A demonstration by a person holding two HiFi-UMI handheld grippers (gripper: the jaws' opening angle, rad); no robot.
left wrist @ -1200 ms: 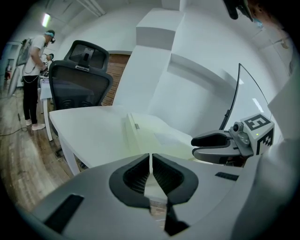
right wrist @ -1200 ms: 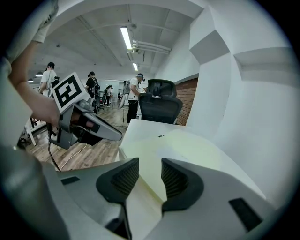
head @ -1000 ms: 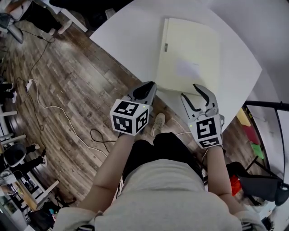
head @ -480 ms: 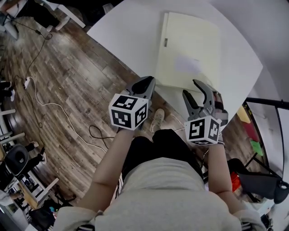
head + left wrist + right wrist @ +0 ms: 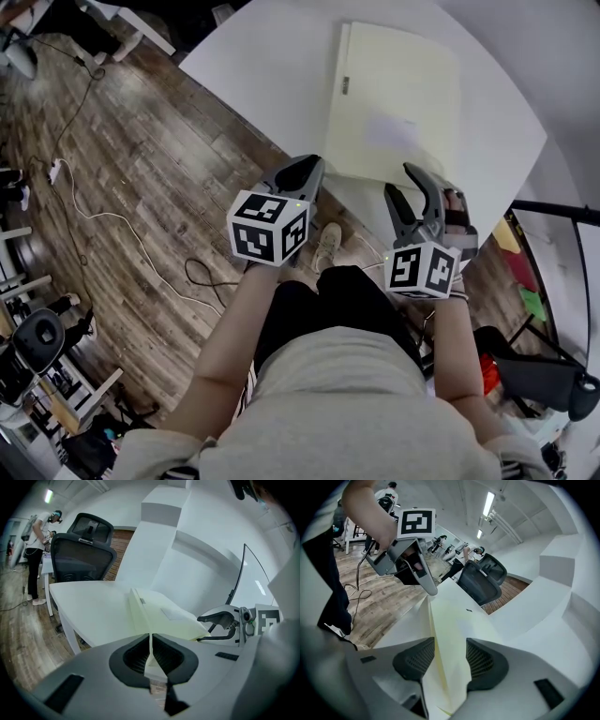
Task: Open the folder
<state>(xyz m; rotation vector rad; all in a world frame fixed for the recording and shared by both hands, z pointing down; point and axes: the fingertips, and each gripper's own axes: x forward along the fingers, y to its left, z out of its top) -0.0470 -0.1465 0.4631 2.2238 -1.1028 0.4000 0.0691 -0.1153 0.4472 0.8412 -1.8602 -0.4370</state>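
Observation:
A pale yellow folder (image 5: pixel 394 103) lies closed and flat on the white table (image 5: pixel 272 84), its spine on the left. My right gripper (image 5: pixel 405 183) stands open at the folder's near edge. Its jaws have just been opening a little. In the right gripper view the folder (image 5: pixel 454 625) runs between the pads (image 5: pixel 417 660), which do not press on it. My left gripper (image 5: pixel 305 173) is shut and empty, hovering by the table edge just left of the folder's near corner. In the left gripper view the folder (image 5: pixel 164 616) lies ahead, with the right gripper (image 5: pixel 200 629) at its right.
The table ends just below both grippers, with wooden floor and cables (image 5: pixel 112 225) beneath. Two black office chairs (image 5: pixel 82 550) stand at the table's far side. A person (image 5: pixel 35 550) stands far off. A black stand (image 5: pixel 553 211) sits to the right.
The right gripper has rolled about its own axis, so its marker cube shows a different face, and its jaws stand slightly wider. The left gripper has stayed put.

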